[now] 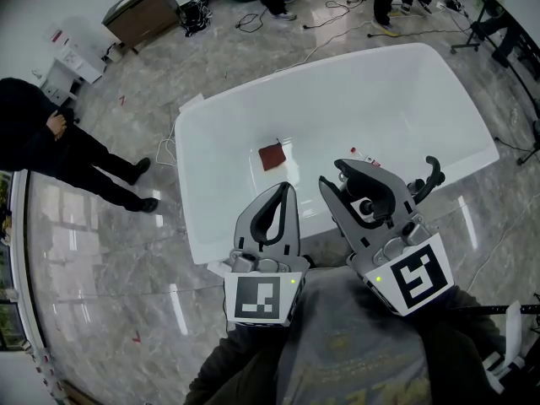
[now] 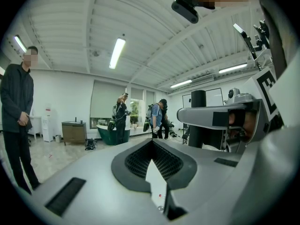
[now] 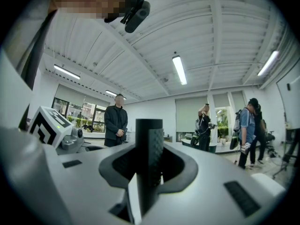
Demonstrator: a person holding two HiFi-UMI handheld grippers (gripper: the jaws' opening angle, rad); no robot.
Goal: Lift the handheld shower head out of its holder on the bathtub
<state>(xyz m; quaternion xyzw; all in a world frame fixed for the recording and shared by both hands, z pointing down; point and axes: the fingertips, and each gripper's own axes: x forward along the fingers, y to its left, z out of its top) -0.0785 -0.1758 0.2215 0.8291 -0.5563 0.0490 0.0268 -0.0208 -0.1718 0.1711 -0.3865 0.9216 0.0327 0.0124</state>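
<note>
Grey marble floor (image 1: pixel 101 251), white bathtub (image 1: pixel 472 154) set on it.

Shower head (image 1: pixel 432 174): black, with a textured handle. It stands upright between the right gripper's (image 1: pixel 332 174) jaws, which are closed on the handle at a fairly wide setting. In the head view its black end sticks out on the gripper's right side, above the tub's near rim. Holder: cannot be made out in any view.

Left gripper (image 1: pixel 285 191): just beside the right one, over the same rim. Its jaws are drawn together to a thin slit, with nothing between them.

Tub interior: one red-brown square patch (image 1: pixel 272 155) lies on the bottom, apart from both grippers.

Surroundings: a person in dark clothes (image 1: pixel 51 142) stands on the floor, well left of the tub. A wooden cabinet (image 1: pixel 139 15) stands against the far wall. More people stand beyond the tub's far end.
</note>
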